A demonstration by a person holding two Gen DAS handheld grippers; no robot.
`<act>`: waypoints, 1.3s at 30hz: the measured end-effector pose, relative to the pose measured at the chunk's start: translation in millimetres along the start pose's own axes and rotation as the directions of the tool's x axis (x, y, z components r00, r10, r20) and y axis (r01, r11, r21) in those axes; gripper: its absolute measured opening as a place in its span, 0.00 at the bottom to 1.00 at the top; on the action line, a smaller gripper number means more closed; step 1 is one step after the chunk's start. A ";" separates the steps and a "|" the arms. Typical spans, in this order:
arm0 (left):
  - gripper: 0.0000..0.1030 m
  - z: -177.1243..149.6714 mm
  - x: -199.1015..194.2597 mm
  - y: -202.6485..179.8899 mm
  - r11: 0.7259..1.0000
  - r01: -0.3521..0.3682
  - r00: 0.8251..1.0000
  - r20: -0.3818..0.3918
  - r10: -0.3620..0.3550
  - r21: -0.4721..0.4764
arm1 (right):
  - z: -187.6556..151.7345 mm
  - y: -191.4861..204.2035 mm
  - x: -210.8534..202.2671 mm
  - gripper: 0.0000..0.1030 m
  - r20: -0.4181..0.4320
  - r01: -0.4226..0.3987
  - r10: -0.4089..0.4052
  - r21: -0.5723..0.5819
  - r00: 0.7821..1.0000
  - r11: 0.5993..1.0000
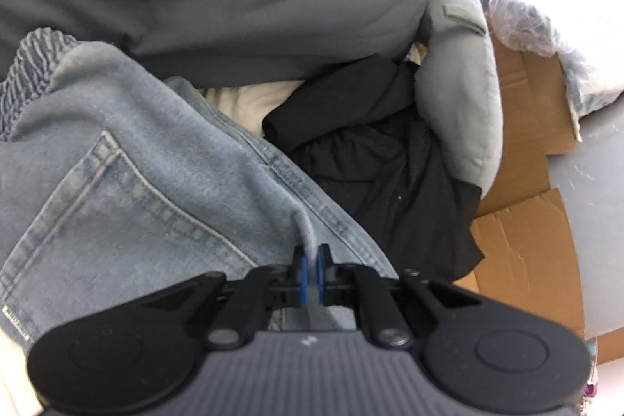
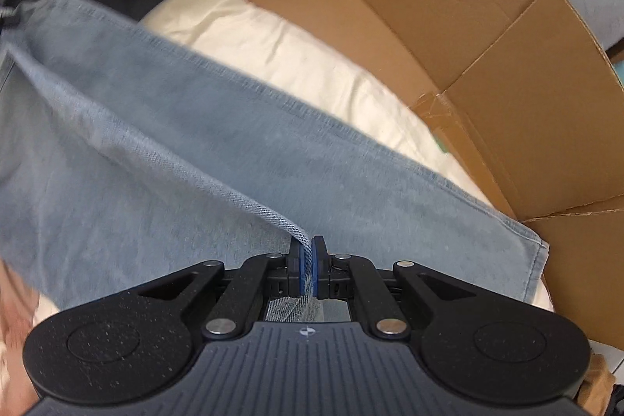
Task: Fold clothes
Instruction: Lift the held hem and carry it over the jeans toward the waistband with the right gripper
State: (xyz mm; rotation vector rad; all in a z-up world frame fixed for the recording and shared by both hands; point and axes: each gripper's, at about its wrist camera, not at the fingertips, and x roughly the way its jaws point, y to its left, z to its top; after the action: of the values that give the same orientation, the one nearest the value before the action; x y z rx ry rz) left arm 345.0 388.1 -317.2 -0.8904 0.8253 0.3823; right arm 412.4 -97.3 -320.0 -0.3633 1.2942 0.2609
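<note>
The pale blue denim jeans (image 2: 218,143) stretch lengthwise between both grips over a cream cloth (image 2: 296,65), the left hand-held gripper (image 1: 311,273) clamped near the pocketed waist end, the right hand-held gripper (image 2: 308,269) clamped on a leg fold near the hem

My left tool (image 1: 311,262) hides the fold of jeans (image 1: 128,190) it pinches, and the picture's left edge cuts off their waistband. From my right tool (image 2: 308,252) the denim is motion-blurred, covering most of the cream fabric (image 2: 280,53) beneath.
</note>
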 end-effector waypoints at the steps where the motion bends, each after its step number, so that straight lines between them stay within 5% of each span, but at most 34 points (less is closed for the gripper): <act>1: 0.05 1.5 2.2 -0.5 1.000 -0.001 1.000 0.000 0.001 0.002 | 3.3 -0.9 1.6 0.01 0.007 0.006 -0.006 0.002 1.000 1.000; 22: 0.06 23.5 61.8 -23.5 0.995 -0.095 0.995 -0.030 0.096 0.025 | 57.3 -20.3 64.4 0.01 -0.023 0.059 -0.058 0.030 0.998 0.998; 39: 0.06 34.3 65.4 -34.4 0.991 -0.131 0.990 -0.059 0.132 0.025 | 67.2 -14.9 98.9 0.01 -0.028 0.130 -0.129 0.046 0.991 0.990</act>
State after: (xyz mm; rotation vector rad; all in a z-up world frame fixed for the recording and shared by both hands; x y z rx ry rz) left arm 423.9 393.3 -336.9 -0.8341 0.9454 0.4626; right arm 503.0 -85.1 -398.4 -0.4093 1.2935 0.1160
